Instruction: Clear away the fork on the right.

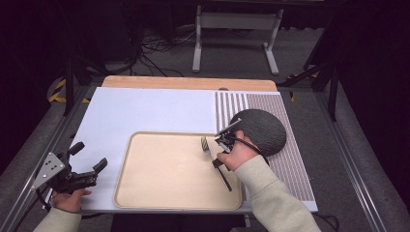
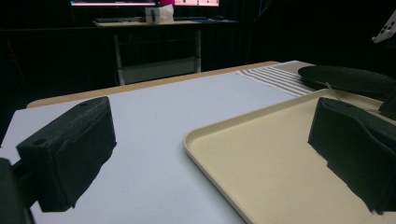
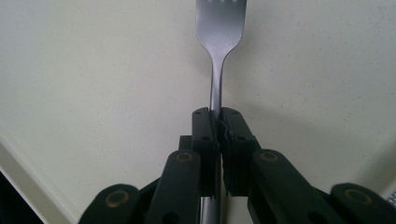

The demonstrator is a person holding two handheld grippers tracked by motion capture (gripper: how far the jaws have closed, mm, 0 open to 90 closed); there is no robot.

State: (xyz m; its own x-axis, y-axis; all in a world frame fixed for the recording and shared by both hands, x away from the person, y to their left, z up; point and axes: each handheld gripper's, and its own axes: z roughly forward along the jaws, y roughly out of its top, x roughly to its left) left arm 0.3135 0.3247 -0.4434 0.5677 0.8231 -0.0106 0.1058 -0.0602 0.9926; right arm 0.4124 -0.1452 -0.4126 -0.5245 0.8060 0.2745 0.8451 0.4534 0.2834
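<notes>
**— Caller:** Black jaws right up front, pressed together on a fork, pinching the narrow neck just behind the head. Tines pointing straight ahead of the right gripper, handle running back beneath it toward the hand.

**— Analyst:** Starting big, though: white table under everything, then the cream tray directly below the clamped jaws. Pale tray floor on every side of that fork in the right gripper view.

**— Caller:** Touching the tray or hanging just above?

**— Analyst:** Hard to tell. Handle end looks low over the tray, back near the sleeve. Cannot say more.

**— Caller:** Beyond the right gripper, off its far side?

**— Analyst:** Dark round mat, lying on a striped placemat, just beside the tray edge.

**— Caller:** And over on the other side?

**— Analyst:** Left gripper well apart from the action, jaws spread wide, nothing between them. Tray corner between and ahead of them in the left gripper view, one jaw over bare table, the other over the tray.

**— Caller:** Handling notes on the fork?

**— Analyst:** Looks like metal: stiff, light, no give, not fragile. Smooth and slick, probably, so likely to pivot between flat pads. Thin neck means little surface to bite on. Gripped well forward, so the long handle could swing the thing down at the back.

**— Caller:** Better hold?

**— Analyst:** Probably farther back, nearer the middle of the handle, squeezing across the flat. Firm pressure, slow wrist turns.
</notes>
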